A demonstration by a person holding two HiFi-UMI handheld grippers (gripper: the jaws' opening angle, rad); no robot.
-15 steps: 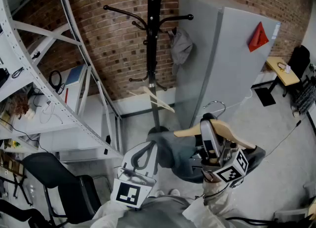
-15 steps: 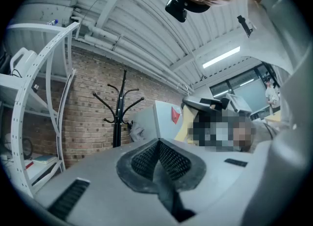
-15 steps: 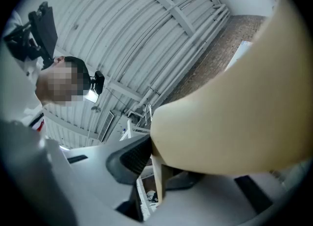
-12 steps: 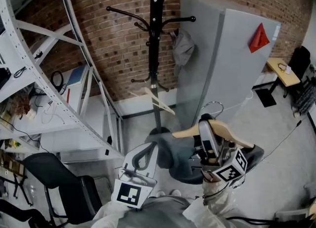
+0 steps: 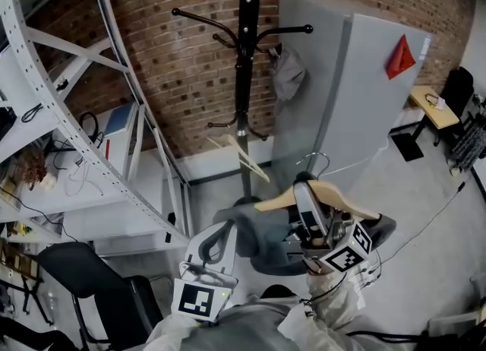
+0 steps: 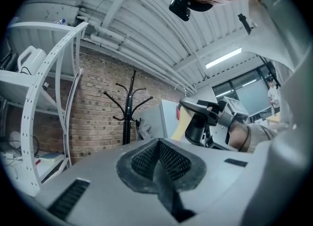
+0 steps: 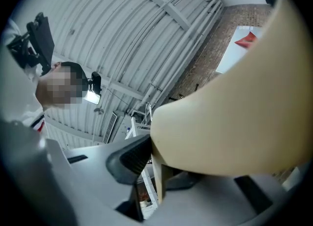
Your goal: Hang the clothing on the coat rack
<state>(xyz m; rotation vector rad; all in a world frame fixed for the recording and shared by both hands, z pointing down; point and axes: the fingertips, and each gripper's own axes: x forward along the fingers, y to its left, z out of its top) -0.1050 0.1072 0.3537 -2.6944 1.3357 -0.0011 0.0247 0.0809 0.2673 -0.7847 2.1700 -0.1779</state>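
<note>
The black coat rack (image 5: 244,76) stands against the brick wall, and it also shows in the left gripper view (image 6: 128,117). A small grey cloth (image 5: 288,72) hangs from one of its right hooks. My right gripper (image 5: 307,207) is shut on a wooden hanger (image 5: 334,199) that carries a grey garment (image 5: 266,243), low in front of the rack. Up close, the hanger (image 7: 234,112) fills the right gripper view, pinched between the jaws of the right gripper (image 7: 154,161). My left gripper (image 5: 226,228) sits beside the garment's left edge. The left gripper (image 6: 159,164) has its pads together with nothing showing between them.
A second wooden hanger (image 5: 239,156) leans at the rack's pole. A tall grey cabinet (image 5: 357,91) with a red triangle (image 5: 400,57) stands right of the rack. White metal shelving (image 5: 68,114) fills the left, a black chair (image 5: 83,281) is lower left, and a small desk (image 5: 433,110) is far right.
The right gripper with hanger and garment has shifted slightly left and up, closer to the rack's pole. The head view has swung a little. The left gripper has barely moved.
</note>
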